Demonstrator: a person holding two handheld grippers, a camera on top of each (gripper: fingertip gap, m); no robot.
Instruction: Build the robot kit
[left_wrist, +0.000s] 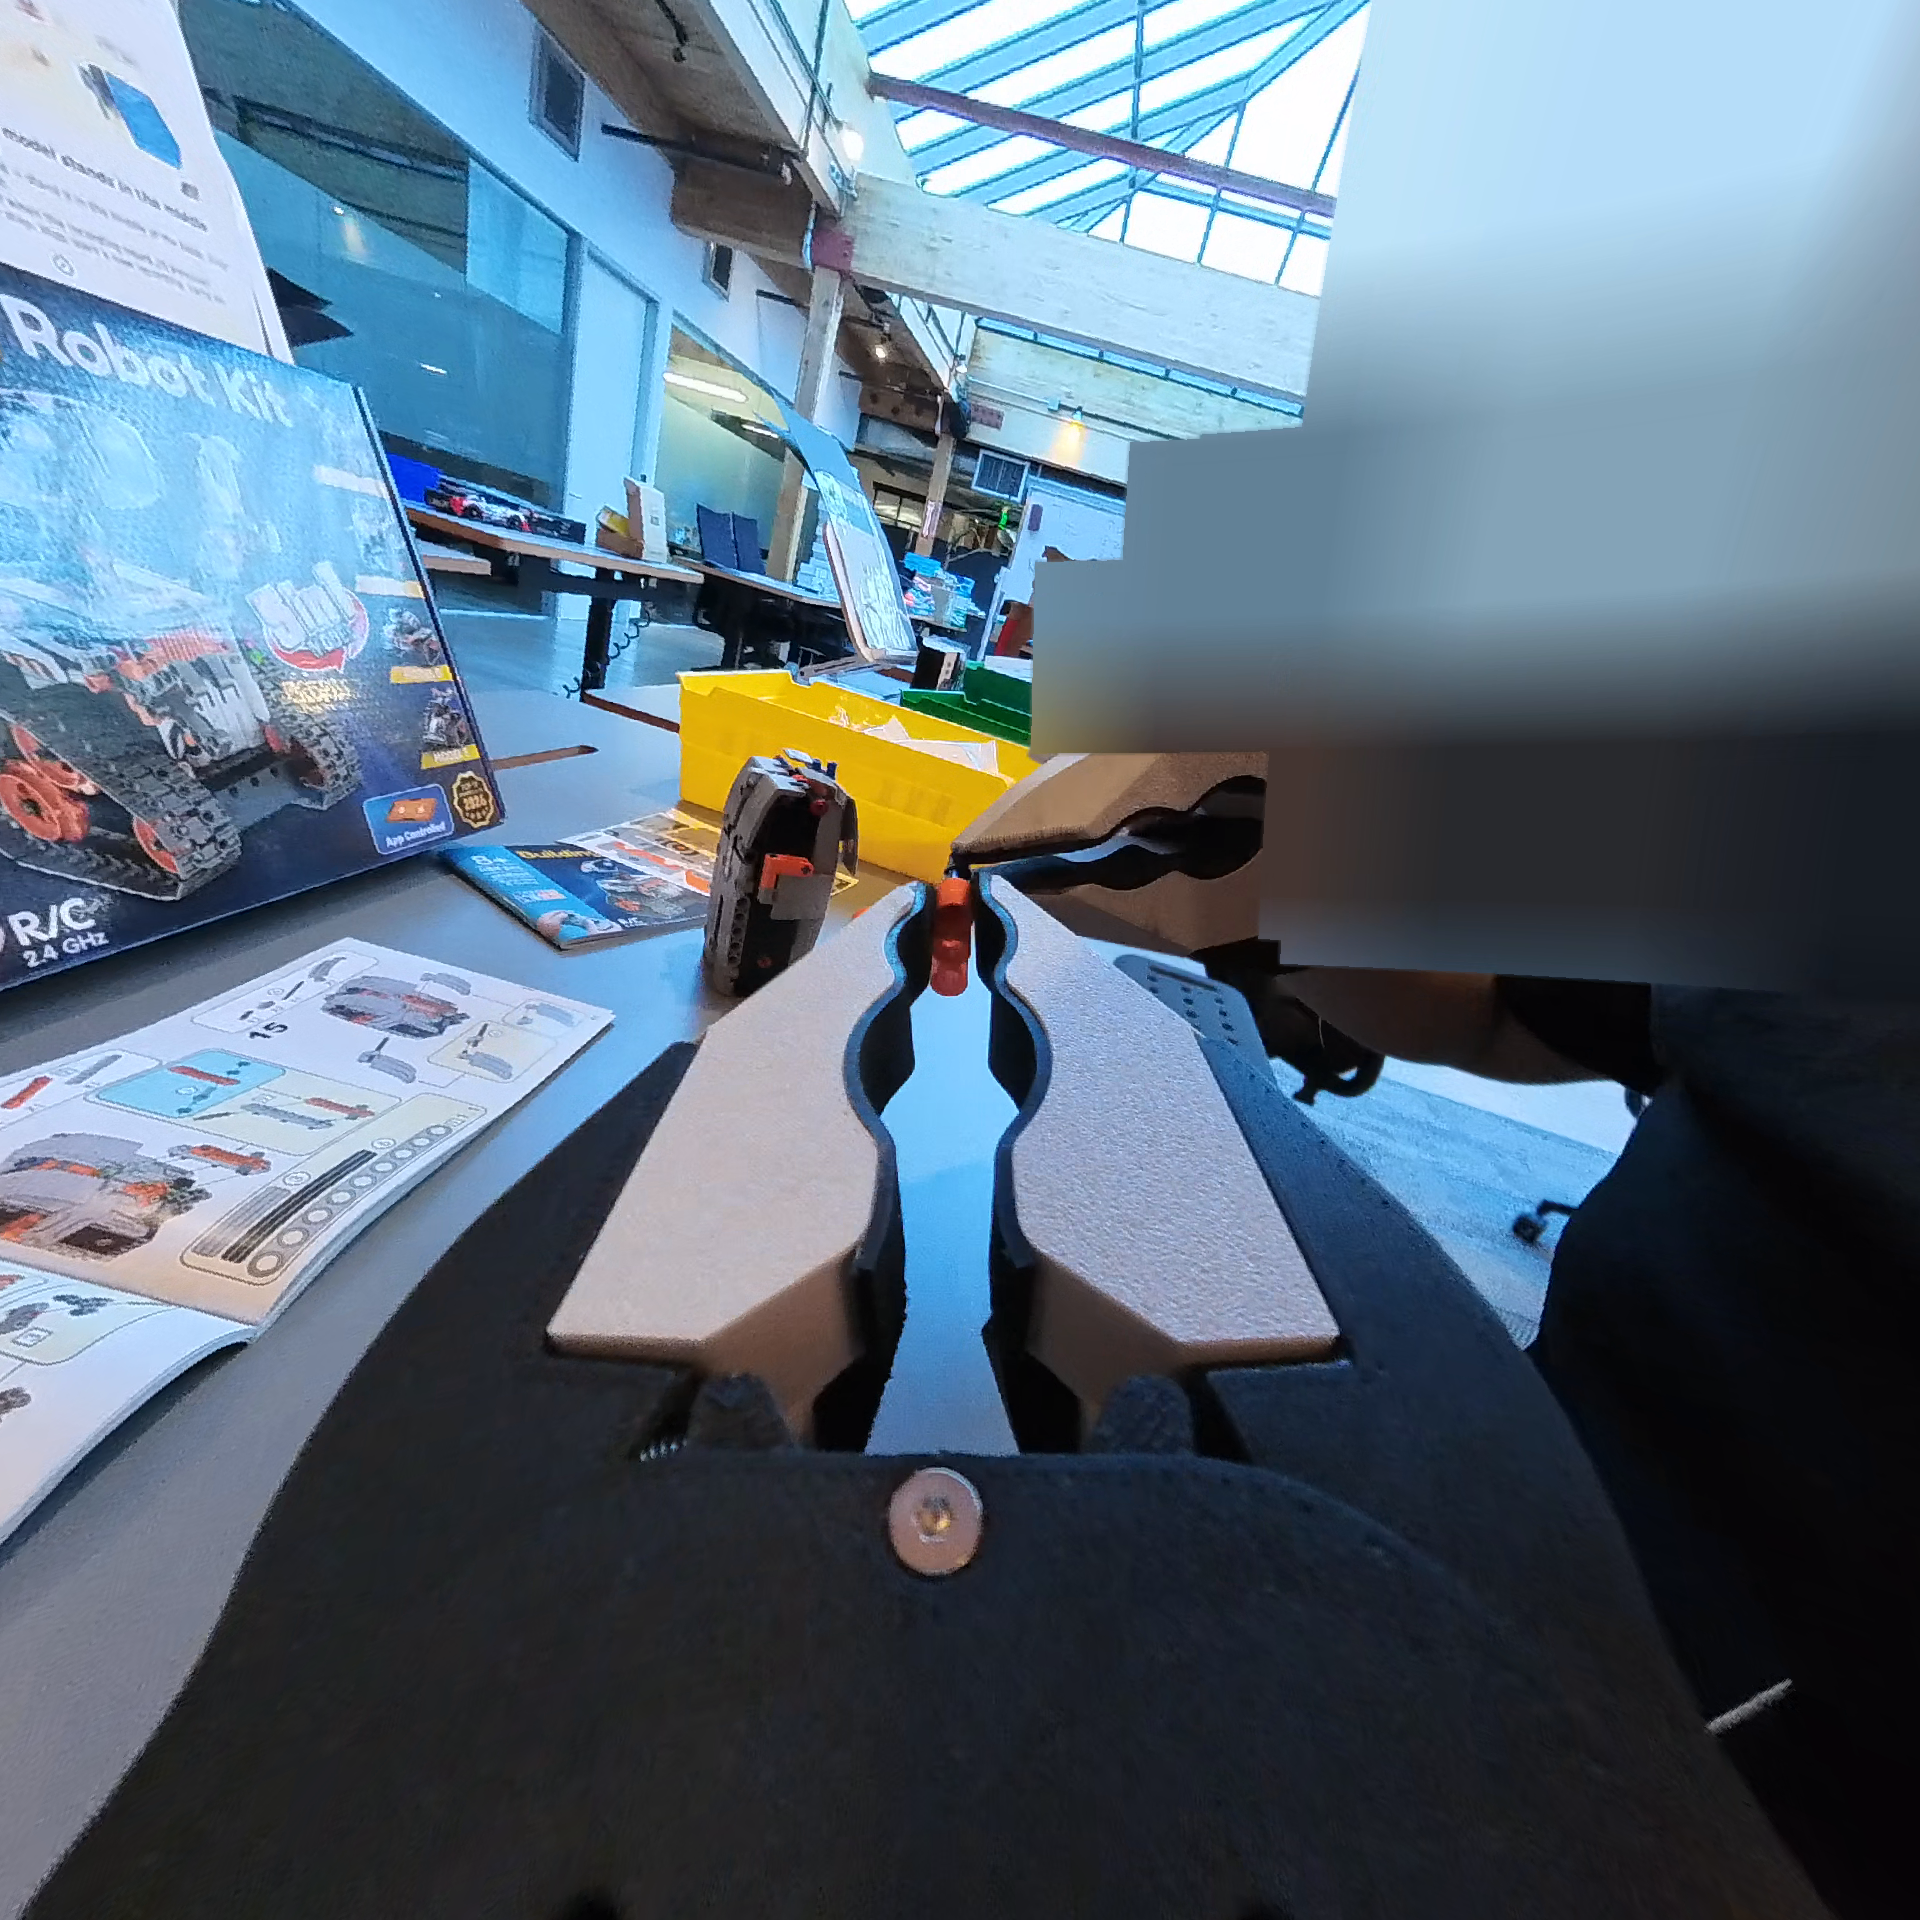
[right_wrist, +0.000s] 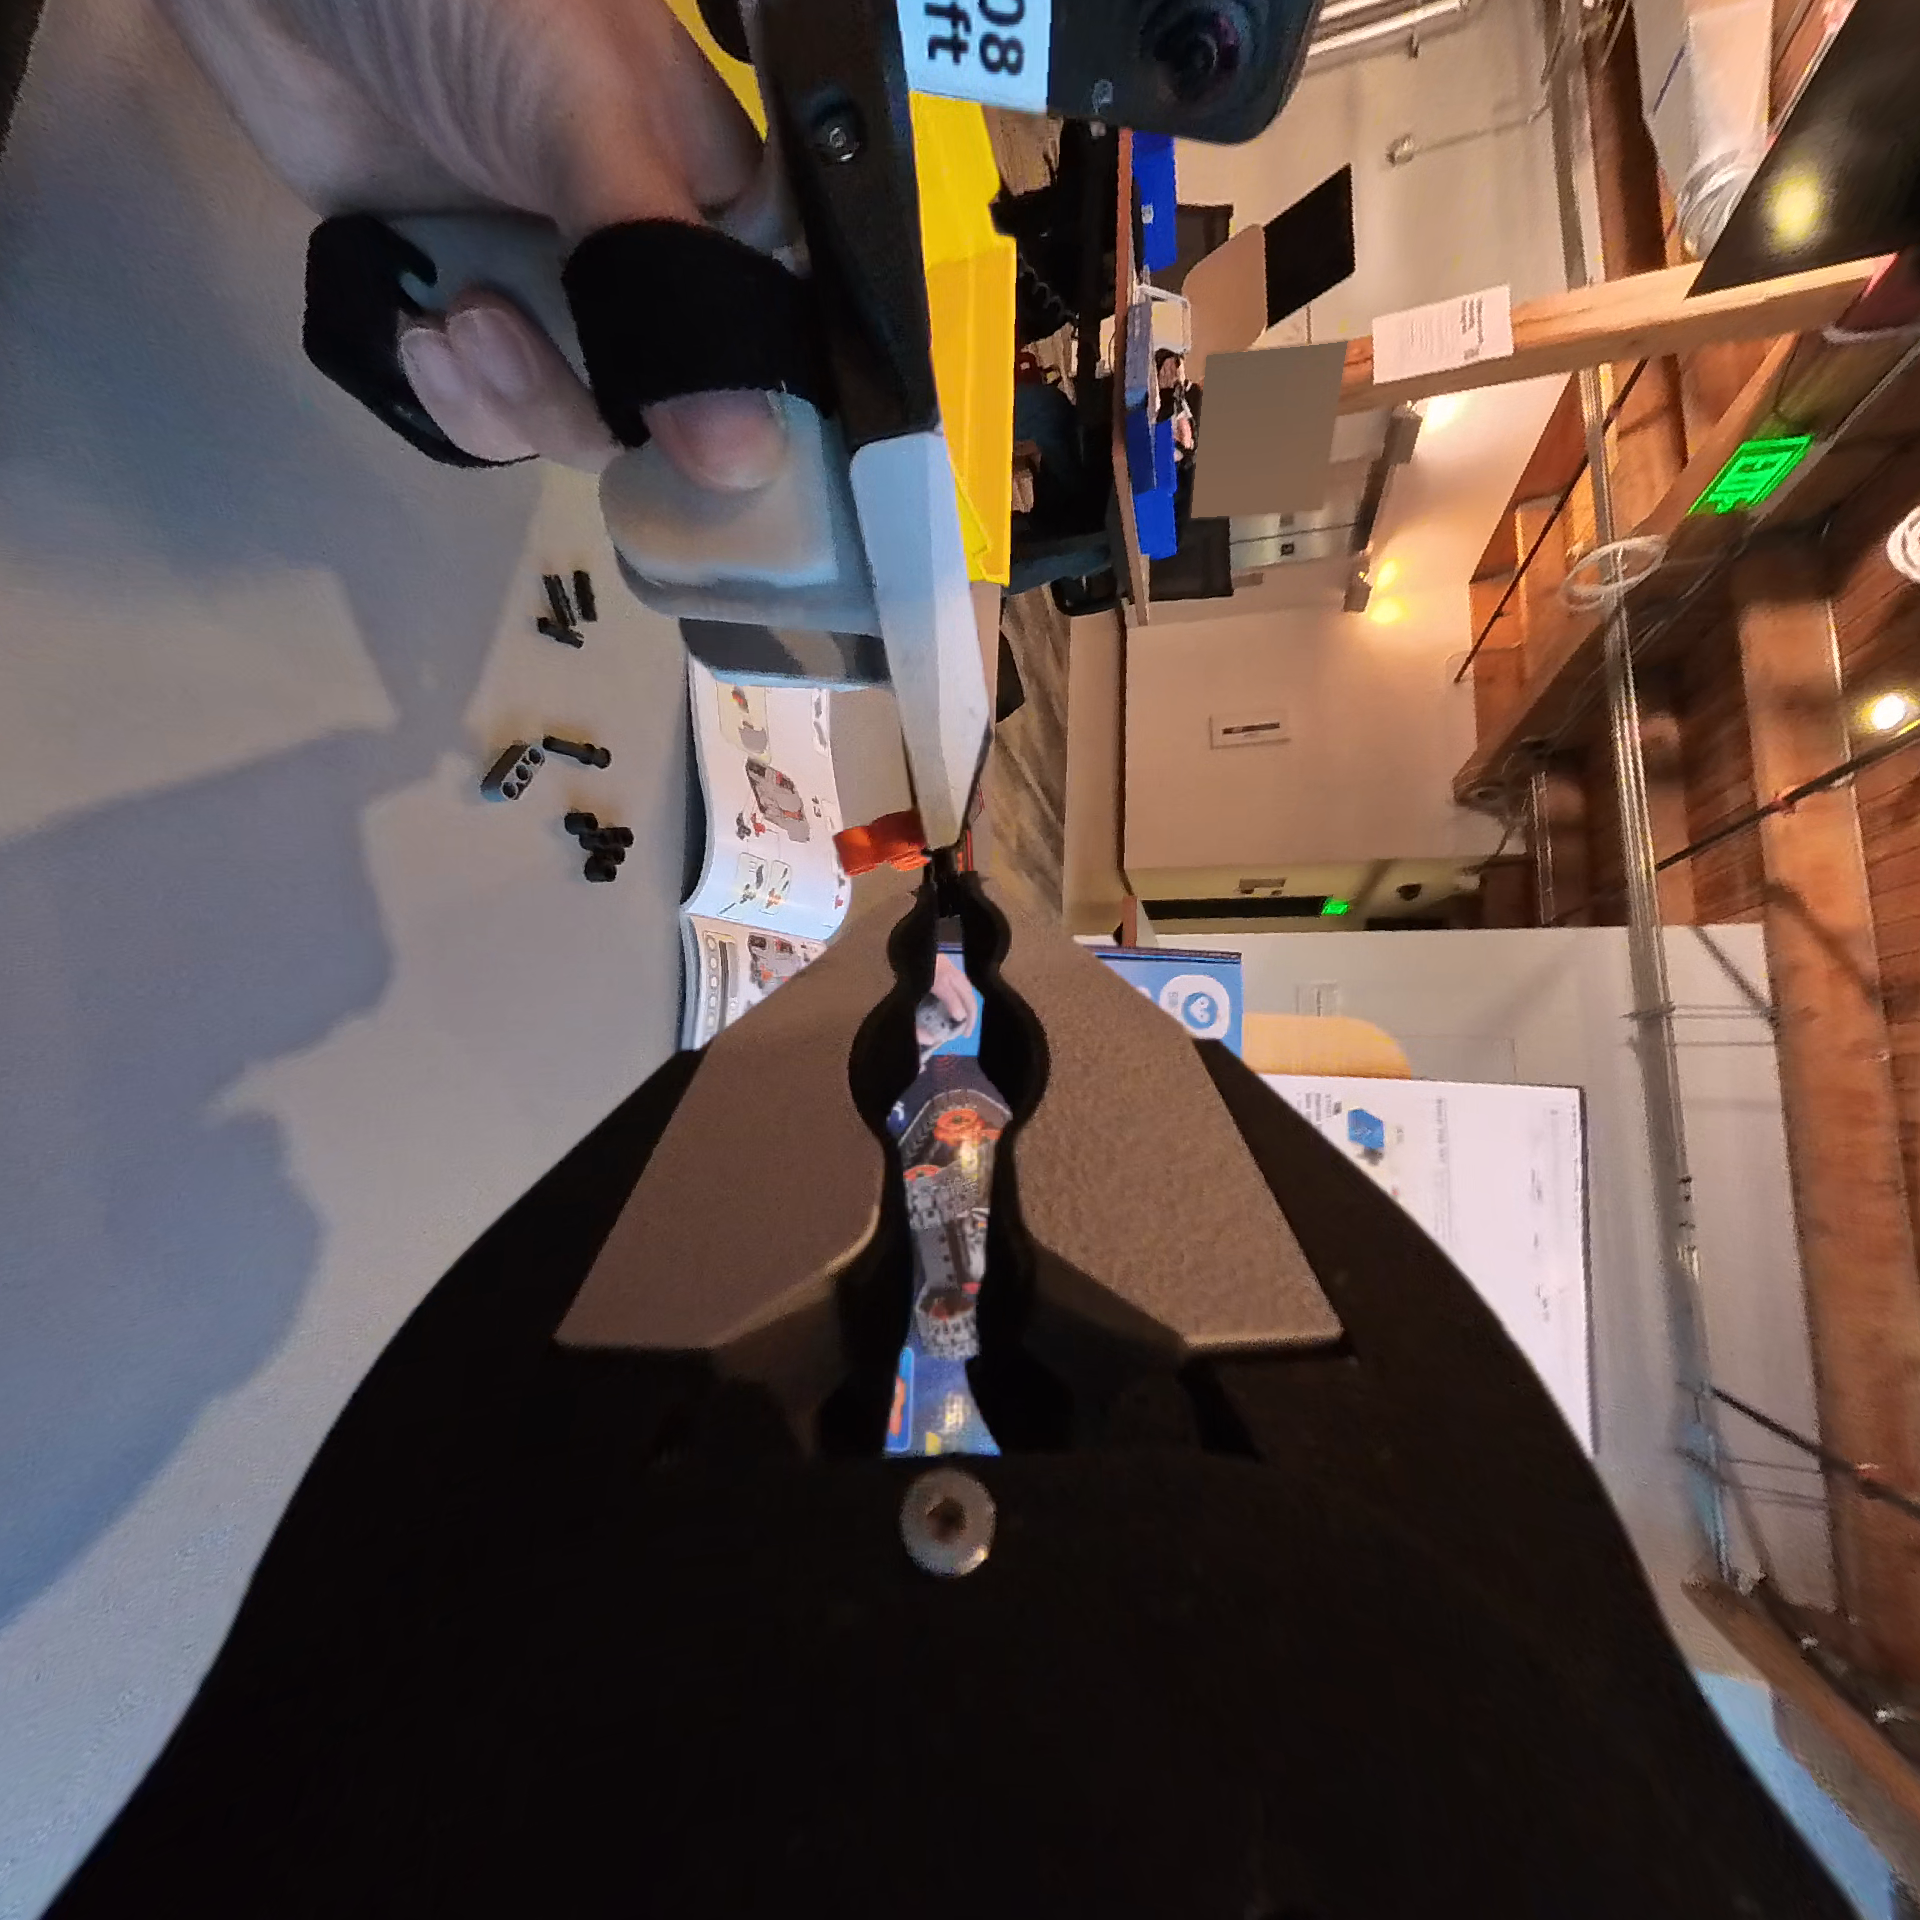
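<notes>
My left gripper (left_wrist: 949, 902) is shut on a small orange connector piece (left_wrist: 949, 940), held above the grey table (left_wrist: 582, 977). My right gripper (right_wrist: 940, 885) is shut, and its tips pinch what looks like a small black piece (right_wrist: 941, 864). This piece is pressed against the end of the orange connector (right_wrist: 878, 842). In the left wrist view the right gripper (left_wrist: 961, 860) comes in from the right and meets the connector's top. In the right wrist view the left gripper (right_wrist: 925, 826) comes down from above with a hand (right_wrist: 499, 384) on it. A grey-and-black brick model (left_wrist: 774, 873) stands on the table just left of the tips.
An open instruction booklet (left_wrist: 260, 1122) lies front left, a second booklet (left_wrist: 613, 883) behind it, and a kit box (left_wrist: 208, 623) stands at the left. A yellow bin (left_wrist: 831, 748) and a green bin (left_wrist: 977, 696) are behind. Several small black parts (right_wrist: 582, 769) lie loose on the table. My left and right fingertips are right by each other. Left tips and right tips are each some 25 cm from the grey-and-black brick model (left_wrist: 774, 873).
</notes>
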